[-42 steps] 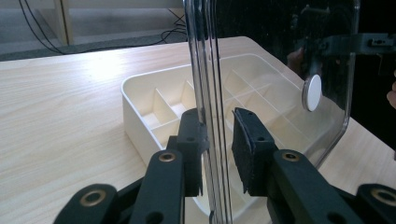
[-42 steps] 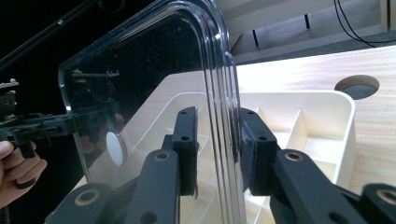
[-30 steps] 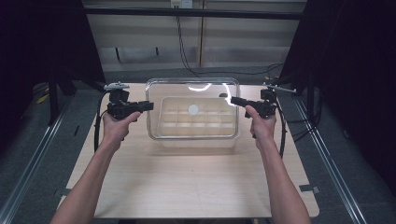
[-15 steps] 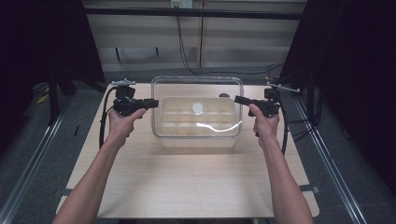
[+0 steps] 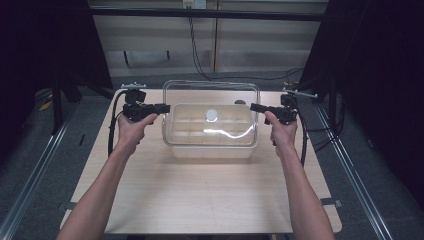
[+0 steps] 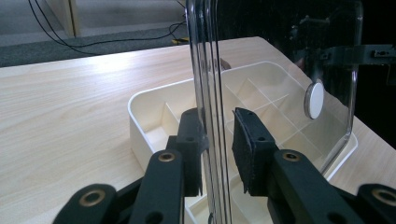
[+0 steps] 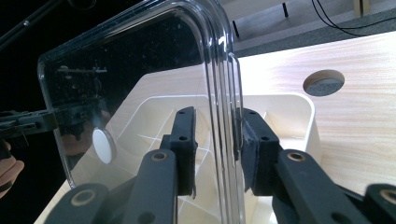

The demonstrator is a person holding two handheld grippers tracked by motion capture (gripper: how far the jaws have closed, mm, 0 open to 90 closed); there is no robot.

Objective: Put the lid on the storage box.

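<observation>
Clear lid [image 5: 210, 100] standing tilted above divided tray [image 5: 210, 137], left gripper [image 5: 162, 107] and right gripper [image 5: 256, 107] straddling its side edges, jaws narrow, contact unclear, bare table [image 5: 200, 195] lying ahead.

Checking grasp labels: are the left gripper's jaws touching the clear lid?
Cannot tell. In the left gripper view the left gripper straddles the clear lid edge; one jaw looks against it, the other shows a gap.

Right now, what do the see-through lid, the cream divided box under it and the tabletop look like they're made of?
The clear rigid lid looks like glossy transparent plastic: it reflects light and the box shows through it. The cream compartment box looks like matte moulded plastic, with thin dividers and rounded corners. The pale table shows wood grain, either wood or laminate.
</observation>
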